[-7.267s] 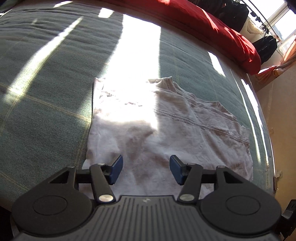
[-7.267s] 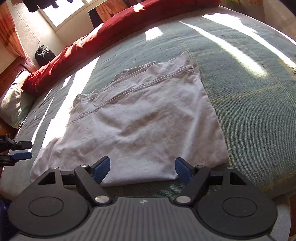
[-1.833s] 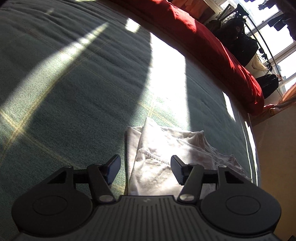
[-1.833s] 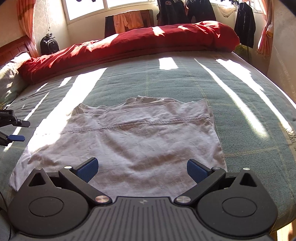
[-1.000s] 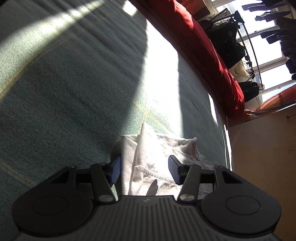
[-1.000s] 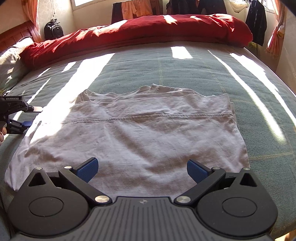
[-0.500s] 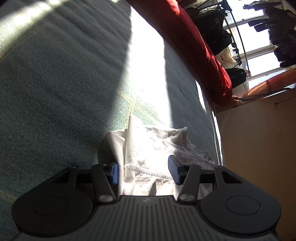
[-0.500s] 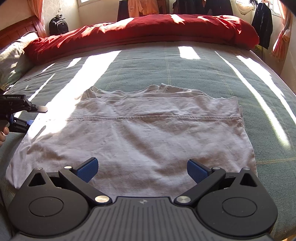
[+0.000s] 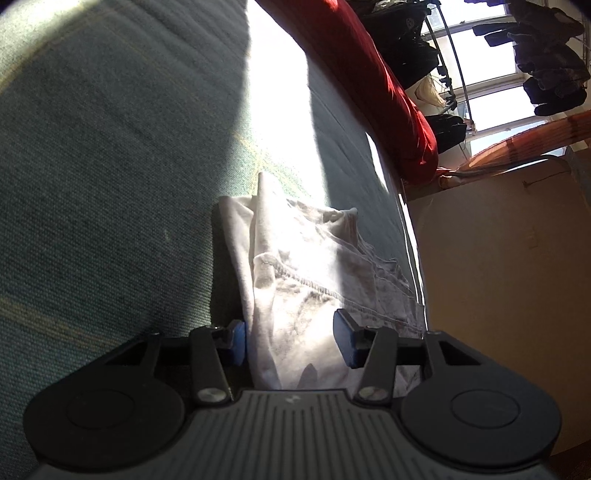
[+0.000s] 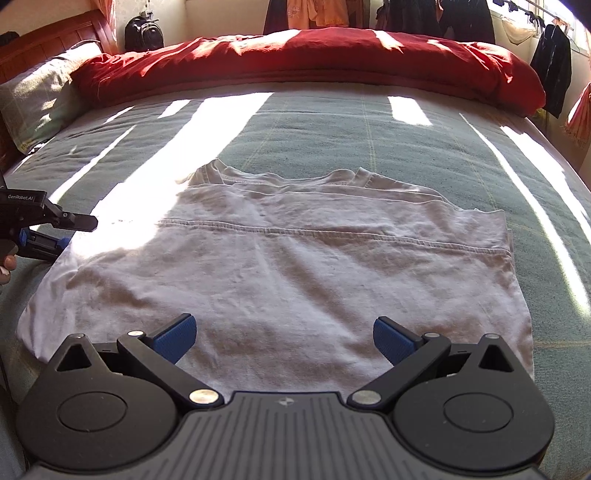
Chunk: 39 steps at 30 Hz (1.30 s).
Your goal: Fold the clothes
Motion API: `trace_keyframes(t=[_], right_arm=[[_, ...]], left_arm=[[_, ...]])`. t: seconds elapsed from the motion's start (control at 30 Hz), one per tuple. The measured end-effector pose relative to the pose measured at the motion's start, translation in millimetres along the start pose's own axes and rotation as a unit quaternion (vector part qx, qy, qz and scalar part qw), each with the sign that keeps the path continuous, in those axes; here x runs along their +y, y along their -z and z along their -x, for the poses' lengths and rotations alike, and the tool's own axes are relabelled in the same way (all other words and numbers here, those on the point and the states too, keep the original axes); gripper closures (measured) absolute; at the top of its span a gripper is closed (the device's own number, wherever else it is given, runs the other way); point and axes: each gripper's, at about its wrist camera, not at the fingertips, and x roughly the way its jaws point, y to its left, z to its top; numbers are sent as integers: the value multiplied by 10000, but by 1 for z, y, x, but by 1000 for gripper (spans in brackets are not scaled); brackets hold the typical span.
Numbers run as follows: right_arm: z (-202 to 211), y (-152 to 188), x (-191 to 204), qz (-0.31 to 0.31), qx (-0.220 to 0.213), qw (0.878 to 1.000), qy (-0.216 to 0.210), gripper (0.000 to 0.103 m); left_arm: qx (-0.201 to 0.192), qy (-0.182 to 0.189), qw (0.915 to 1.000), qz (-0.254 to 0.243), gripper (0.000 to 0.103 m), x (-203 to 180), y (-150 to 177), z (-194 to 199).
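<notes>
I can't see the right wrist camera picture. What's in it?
A pale T-shirt lies spread flat on a green bed, with the open right gripper over its near edge. The left gripper is at its left edge.

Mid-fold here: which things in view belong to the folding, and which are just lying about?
In the job:
- white T-shirt, spread on the bed
- left gripper, closing around the shirt's left edge
- right gripper, open over the near hem
- green bedspread, the work surface

Just lying about:
- red duvet
- pillow
- black backpack
- hanging clothes
</notes>
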Motion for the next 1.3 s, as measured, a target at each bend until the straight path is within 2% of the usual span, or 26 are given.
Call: trace_keyframes(t=[0.17,0.27,0.3,0.4,0.6,0.77,0.9,0.97,1.13,1.2,1.3], right_arm=[[3,-14,23,428,-152,9987,-228,0],[4,-18,40,729,-206,9965,-348,0],[4,-19,44,793,-214,9958,-395,0],[3,-17,61,1126,-180,9917,-594,0],[-1,-11,104,2130,-184,9736,-804,0],[-1,-6,139,2789,-237,9554,-945,0],[0,-1,157,3043,-233,9456,-1125,0],[3,2,163,3134,-287,9422,-1148,0],[6,15,178,3314,-406,9360,-1113,2],[5,22,188,3437,-436,9320,-1068,8],[3,35,208,3818,-487,9178,-971,18]], left_arm=[[56,168,9998,-101,60,4,-15,-13],[13,210,9996,-168,69,8,-10,-10],[-8,215,9997,-133,74,11,-9,-9],[-28,195,9998,-2,82,17,-9,-9],[103,-237,9996,-101,87,3,-13,-17],[100,-539,9985,44,87,-6,-13,-17],[126,-881,9960,116,91,-18,-14,-15],[132,-1051,9944,6,94,-29,-15,-15],[138,-1283,9913,-247,95,-49,-17,-10],[145,-1348,9904,-263,95,-54,-17,-9],[159,-1445,9890,-287,95,-59,-18,-8]])
